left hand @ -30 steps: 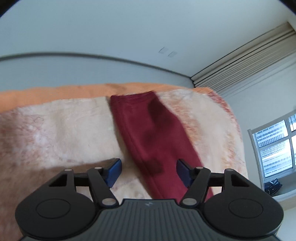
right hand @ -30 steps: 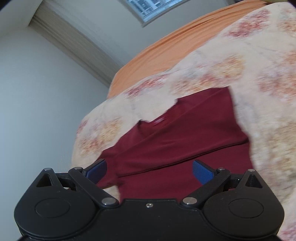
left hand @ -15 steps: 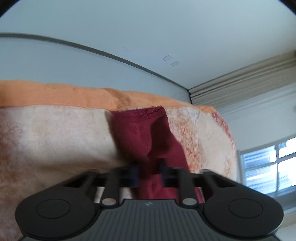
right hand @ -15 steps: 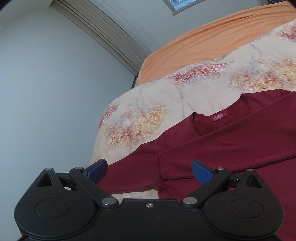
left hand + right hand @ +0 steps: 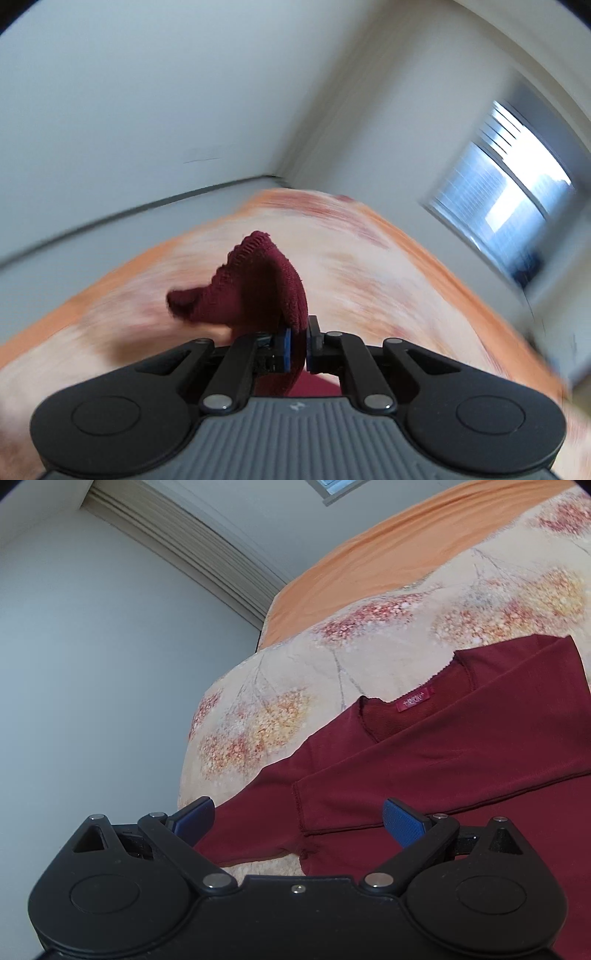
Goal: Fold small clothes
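Observation:
A dark red long-sleeved sweater (image 5: 461, 760) lies on a floral blanket (image 5: 369, 642), collar and label facing up, one sleeve folded across the body. My right gripper (image 5: 297, 819) is open and hovers low over the armpit seam and the other sleeve. My left gripper (image 5: 298, 343) is shut on a sleeve of the red sweater (image 5: 258, 291), and the ribbed cuff end stands up above the jaws, lifted off the blanket (image 5: 369, 280). The left wrist view is motion-blurred.
The blanket covers a bed with an orange sheet (image 5: 369, 565) along its far edge. White walls, a curtain rail (image 5: 192, 550) and a window (image 5: 502, 199) surround the bed.
My left gripper closed on the sleeve and lifted it, swinging toward the window. My right gripper moved left along the sweater toward the shoulder and stayed open.

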`<state>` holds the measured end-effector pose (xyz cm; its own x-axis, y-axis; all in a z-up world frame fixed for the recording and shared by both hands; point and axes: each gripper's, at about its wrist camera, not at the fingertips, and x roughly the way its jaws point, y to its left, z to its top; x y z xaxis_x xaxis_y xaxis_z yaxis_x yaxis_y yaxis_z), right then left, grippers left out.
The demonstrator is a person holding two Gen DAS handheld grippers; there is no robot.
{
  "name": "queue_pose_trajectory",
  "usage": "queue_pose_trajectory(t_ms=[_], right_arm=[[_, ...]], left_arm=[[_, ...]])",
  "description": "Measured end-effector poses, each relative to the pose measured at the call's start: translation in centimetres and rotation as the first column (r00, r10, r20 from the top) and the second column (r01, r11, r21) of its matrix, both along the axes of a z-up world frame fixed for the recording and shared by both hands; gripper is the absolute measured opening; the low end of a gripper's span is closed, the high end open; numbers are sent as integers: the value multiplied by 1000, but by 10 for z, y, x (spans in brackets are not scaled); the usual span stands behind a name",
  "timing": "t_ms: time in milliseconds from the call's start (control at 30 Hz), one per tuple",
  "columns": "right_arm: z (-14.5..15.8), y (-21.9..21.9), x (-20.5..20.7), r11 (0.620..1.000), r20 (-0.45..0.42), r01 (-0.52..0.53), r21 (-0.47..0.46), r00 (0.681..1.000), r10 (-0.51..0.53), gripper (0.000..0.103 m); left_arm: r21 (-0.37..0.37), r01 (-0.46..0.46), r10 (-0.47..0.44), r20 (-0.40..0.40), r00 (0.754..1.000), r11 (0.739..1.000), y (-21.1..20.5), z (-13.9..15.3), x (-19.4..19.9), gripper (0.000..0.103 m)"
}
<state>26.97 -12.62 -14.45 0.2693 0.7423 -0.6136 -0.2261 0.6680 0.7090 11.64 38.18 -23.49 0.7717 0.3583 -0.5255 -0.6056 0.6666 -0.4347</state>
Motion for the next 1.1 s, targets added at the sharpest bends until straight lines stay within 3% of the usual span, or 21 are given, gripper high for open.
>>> queue_pose_trajectory(t_ms=[67,167,200,267,333,367,467,533,600,667,800,900,967,1100], right_arm=[[-5,-6,6,999,-27,35,9,999,-34,98],[-6,-22,14,996,-39,89,28,995,-88,98],[-6,-28,16,994,-36,104,28,994,-103,98],[-9,-41,21,991,-34,129,22,991,-128,98],[-20,-52,28,989,-49,149,24,988,-147,100],[-30,-56,32,989,-67,147,23,987,-145,100],[-70,-60,46,989,-149,145,-19,978,-146,99],[-93,-59,53,989,-224,150,-8,963,-148,99],[-111,-54,60,989,-285,146,31,949,-131,99],[-129,-45,66,989,-362,138,55,926,-109,99],[-161,-28,71,981,-514,150,120,855,-67,92],[-171,-16,71,963,-573,185,195,819,-41,84],[-174,-11,71,954,-593,213,213,804,-48,80],[-178,-3,74,944,-630,251,213,774,-64,63]], left_arm=[[87,150,-148,-23,989,985,-35,18,32,7],[215,375,-370,-64,927,902,-103,40,78,7],[258,449,-442,-88,892,855,-130,45,89,7],[332,596,-574,-172,801,732,-191,42,111,7],[382,711,-640,-316,700,590,-254,18,127,7],[384,754,-652,-383,655,532,-278,0,134,7],[364,835,-636,-542,550,412,-331,-55,137,7],[371,855,-611,-599,518,361,-345,-73,129,7],[396,858,-579,-633,514,328,-356,-75,114,7],[410,855,-559,-647,518,318,-354,-74,109,7],[428,820,-565,-595,572,379,-352,-51,102,7],[451,799,-572,-559,600,397,-348,-36,102,7],[469,795,-574,-553,604,385,-348,-30,101,7],[500,804,-573,-573,586,322,-354,-29,99,7]])
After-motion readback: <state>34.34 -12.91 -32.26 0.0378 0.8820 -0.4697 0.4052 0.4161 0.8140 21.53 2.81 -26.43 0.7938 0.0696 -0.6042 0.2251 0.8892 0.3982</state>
